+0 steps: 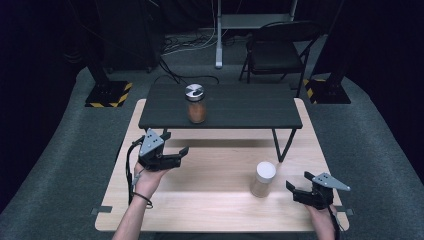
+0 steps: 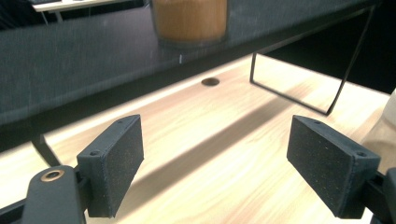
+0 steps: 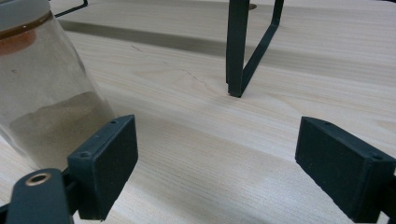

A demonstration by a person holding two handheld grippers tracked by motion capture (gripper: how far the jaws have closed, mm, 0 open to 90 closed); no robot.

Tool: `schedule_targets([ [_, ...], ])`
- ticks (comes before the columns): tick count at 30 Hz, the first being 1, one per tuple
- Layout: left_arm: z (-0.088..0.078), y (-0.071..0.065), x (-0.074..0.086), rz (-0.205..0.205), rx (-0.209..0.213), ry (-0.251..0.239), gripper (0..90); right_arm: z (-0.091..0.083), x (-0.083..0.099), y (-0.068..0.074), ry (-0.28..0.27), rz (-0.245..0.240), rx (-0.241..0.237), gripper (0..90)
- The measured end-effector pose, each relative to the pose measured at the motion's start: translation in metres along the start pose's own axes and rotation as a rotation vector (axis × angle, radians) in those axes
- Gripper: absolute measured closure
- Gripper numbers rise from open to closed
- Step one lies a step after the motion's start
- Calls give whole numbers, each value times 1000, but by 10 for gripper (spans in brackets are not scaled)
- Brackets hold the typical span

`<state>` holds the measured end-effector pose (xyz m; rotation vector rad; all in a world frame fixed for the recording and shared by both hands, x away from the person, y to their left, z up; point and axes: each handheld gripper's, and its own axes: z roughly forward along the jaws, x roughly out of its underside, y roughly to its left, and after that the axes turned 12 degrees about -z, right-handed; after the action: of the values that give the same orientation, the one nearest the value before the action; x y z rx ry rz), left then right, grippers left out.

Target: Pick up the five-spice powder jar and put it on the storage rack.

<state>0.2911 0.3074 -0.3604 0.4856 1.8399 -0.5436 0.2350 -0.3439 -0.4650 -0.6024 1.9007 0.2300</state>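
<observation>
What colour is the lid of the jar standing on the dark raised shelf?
Shiny silver lid with a dark patch, best in the high view.

Person's forearms bare, no sleeves; dark band on left wrist. Left gripper: black body w/ grey three-cornered plate on top, dark cable looping down beside the wrist. Right gripper: same build, black w/ grey plate, cable trailing by the hand. In both gripper views, jaws are black blocks w/ rough, grainy pads, small screw holes along edges, brass-coloured ring at lower left.
</observation>
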Motion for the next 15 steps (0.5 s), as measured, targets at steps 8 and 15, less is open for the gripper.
schedule_targets([
  [8,-4,8,33,7,-4,21,175,0,0,0,1,2,1,119],
  [15,-3,11,57,9,-11,60,171,0,0,0,2,2,2,120],
])
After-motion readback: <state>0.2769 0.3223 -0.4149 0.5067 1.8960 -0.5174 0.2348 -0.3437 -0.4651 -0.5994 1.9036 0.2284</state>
